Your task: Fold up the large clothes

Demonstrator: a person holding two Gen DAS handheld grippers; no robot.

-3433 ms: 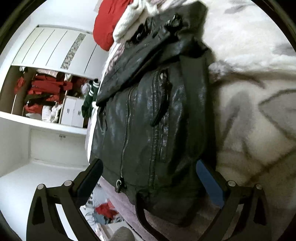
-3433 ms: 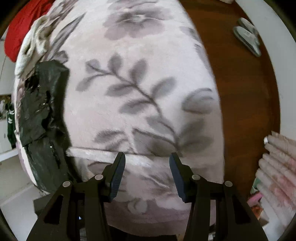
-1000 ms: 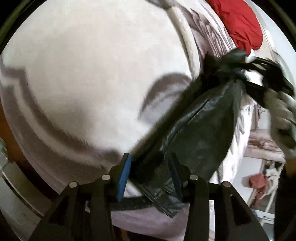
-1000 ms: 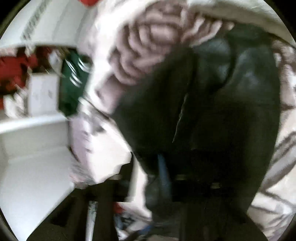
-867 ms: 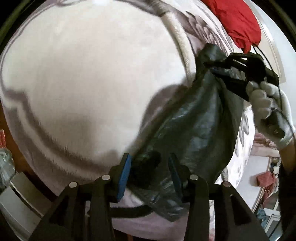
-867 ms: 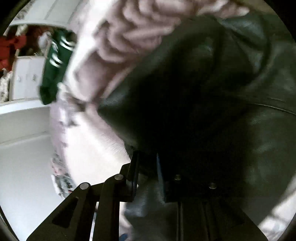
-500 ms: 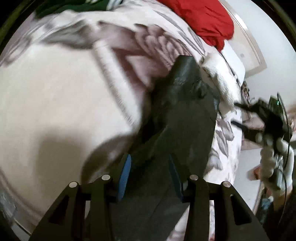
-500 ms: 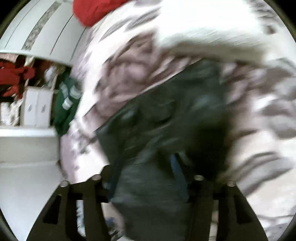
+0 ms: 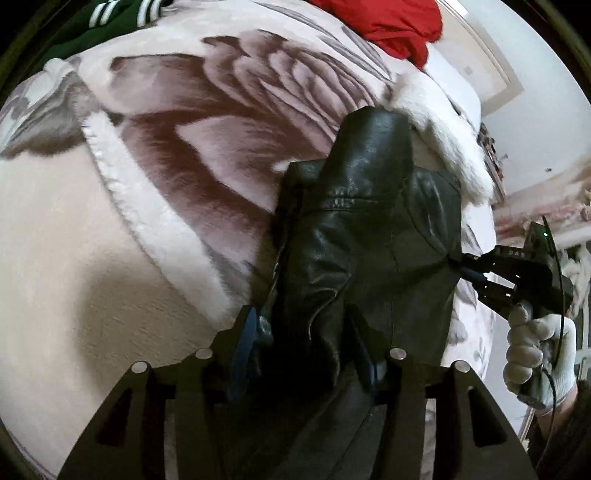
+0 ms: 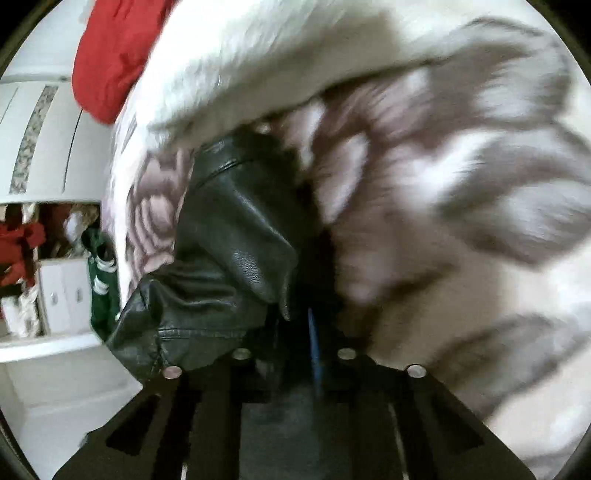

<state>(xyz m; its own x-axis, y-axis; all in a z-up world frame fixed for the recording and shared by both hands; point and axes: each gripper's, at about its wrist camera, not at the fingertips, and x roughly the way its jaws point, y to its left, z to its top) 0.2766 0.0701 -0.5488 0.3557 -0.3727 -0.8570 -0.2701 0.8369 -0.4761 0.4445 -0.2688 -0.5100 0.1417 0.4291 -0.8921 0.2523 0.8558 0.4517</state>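
Lying in the centre of the left wrist frame, the black, creased leather jacket sits folded on a fluffy pink-and-white floral blanket. The left gripper has the jacket's near edge between its parting jaws. At right, the right gripper, in a white-gloved hand, is closing, pinching the jacket's side edge. A red garment lies at top.
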